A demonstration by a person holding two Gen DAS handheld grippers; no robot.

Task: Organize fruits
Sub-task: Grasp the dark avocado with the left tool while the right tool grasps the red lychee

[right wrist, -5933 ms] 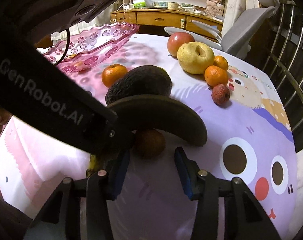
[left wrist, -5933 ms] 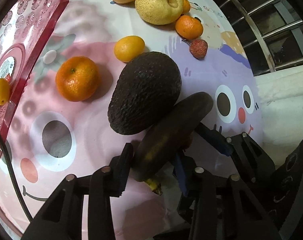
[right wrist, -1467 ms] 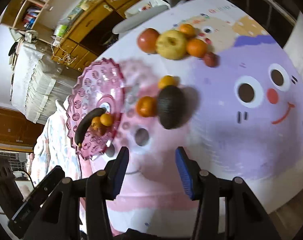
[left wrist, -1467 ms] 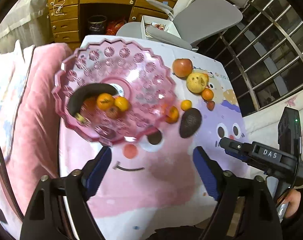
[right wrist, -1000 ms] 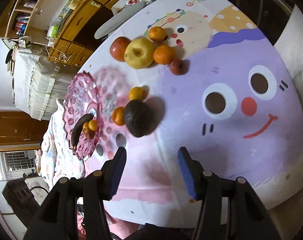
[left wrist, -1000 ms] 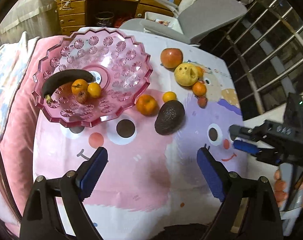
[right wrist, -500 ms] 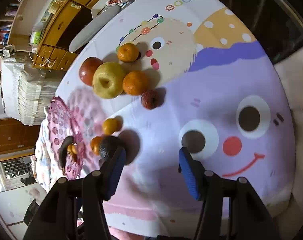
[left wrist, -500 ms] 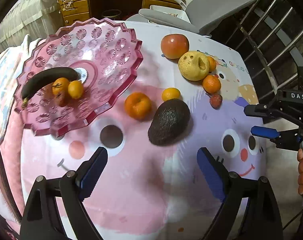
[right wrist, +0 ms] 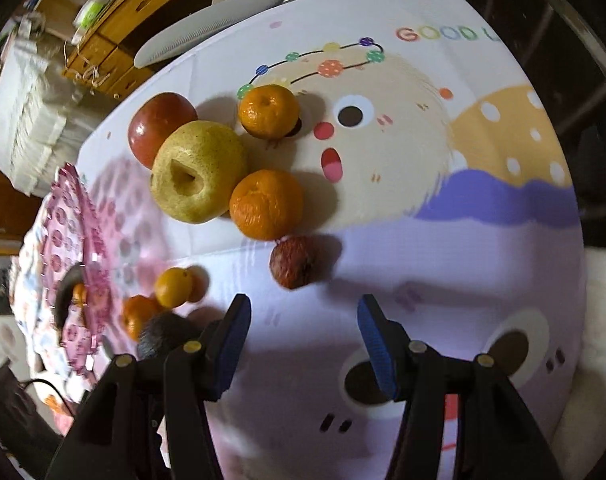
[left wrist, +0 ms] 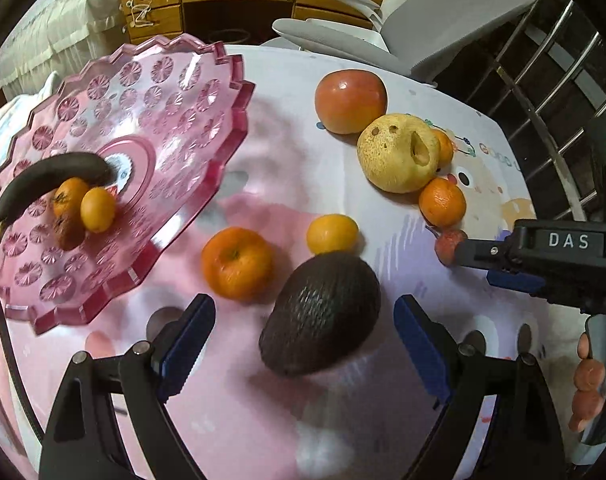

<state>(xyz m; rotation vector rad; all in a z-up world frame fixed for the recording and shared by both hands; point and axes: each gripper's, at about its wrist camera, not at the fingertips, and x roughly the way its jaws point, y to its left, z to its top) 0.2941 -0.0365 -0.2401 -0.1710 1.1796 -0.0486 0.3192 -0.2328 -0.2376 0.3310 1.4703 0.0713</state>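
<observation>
Fruit is partly sorted: the dish (left wrist: 175,92) holds a banana (left wrist: 43,180) and three small fruits, while the avocado (left wrist: 323,312), apple (left wrist: 351,100), pear (left wrist: 399,152), several oranges and a lychee (right wrist: 295,262) wait on the table (left wrist: 263,400). Left claw (left wrist: 299,340) and right claw (right wrist: 301,344) both gape, empty.

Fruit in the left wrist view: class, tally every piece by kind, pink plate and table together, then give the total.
Oranges: 6
Small reddish fruits: 2
Banana: 1
Avocado: 1
Apple: 1
Pear: 1
Total: 12
</observation>
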